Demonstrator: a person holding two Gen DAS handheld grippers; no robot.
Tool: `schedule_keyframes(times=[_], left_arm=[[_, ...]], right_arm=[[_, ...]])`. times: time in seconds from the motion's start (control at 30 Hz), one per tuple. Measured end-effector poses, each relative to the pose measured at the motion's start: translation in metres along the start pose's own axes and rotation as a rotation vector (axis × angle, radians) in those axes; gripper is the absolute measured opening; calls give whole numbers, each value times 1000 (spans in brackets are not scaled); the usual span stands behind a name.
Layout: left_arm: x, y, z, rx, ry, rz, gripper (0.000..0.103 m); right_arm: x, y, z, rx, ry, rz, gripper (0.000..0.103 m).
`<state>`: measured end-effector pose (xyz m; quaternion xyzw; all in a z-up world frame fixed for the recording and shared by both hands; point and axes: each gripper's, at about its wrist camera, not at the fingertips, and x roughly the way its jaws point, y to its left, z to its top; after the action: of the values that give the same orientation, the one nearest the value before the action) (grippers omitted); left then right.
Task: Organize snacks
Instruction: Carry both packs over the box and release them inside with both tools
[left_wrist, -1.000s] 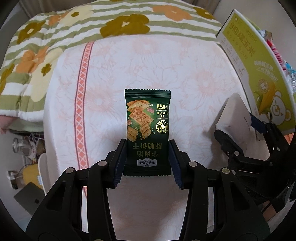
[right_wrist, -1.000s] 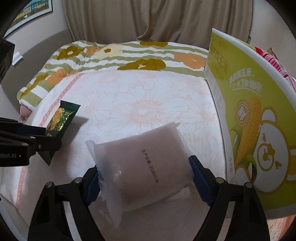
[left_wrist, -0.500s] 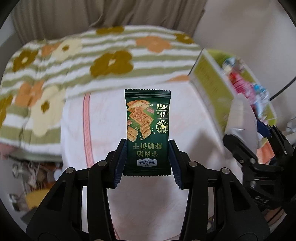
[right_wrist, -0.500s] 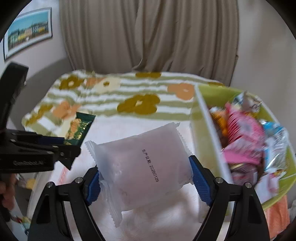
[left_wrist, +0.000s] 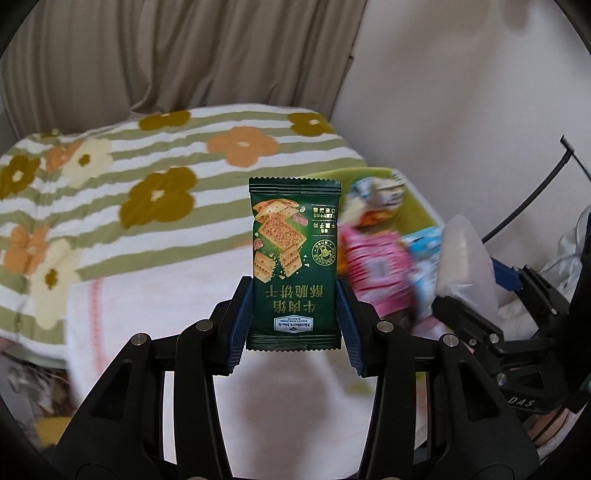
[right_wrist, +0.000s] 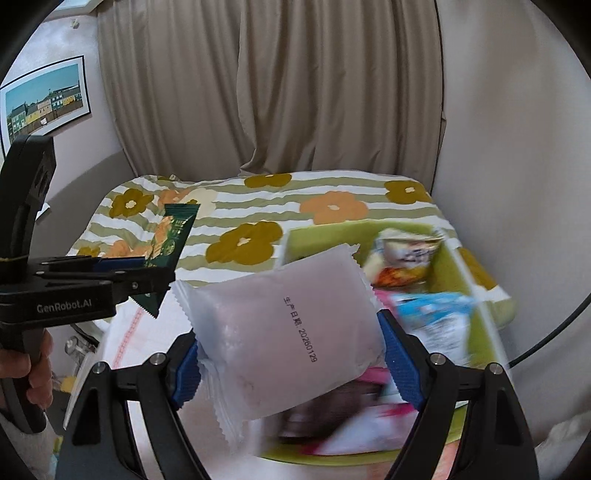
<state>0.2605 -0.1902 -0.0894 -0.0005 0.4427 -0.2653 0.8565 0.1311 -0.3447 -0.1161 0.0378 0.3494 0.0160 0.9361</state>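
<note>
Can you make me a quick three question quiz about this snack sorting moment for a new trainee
1. True or false: the left gripper is shut on the dark green cracker packet.
2. What does the right gripper hold? A) a pink pouch B) a frosted white packet C) nothing
3. Fill in: the green box already holding snacks lies to the ____ of the white packet in the right wrist view.

Key: 1 true; 2 B; 3 right.
</note>
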Motion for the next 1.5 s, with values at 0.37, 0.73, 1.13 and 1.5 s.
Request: schedule_keyframes(times=[0.37, 0.73, 1.13, 1.5], left_arm=[[73, -95, -14, -77, 87, 36, 41], [68, -94, -29, -60, 64, 144, 102], [20, -41, -51, -178, 45, 198, 102], [-3, -17, -90, -228, 82, 222, 102]], right_arm=[[-2, -97, 4, -40, 36, 62, 81], [-1, -111, -6, 8, 57, 98, 81], [17, -83, -5, -21, 155, 116, 83], [24, -53, -28, -20, 205, 159, 103]])
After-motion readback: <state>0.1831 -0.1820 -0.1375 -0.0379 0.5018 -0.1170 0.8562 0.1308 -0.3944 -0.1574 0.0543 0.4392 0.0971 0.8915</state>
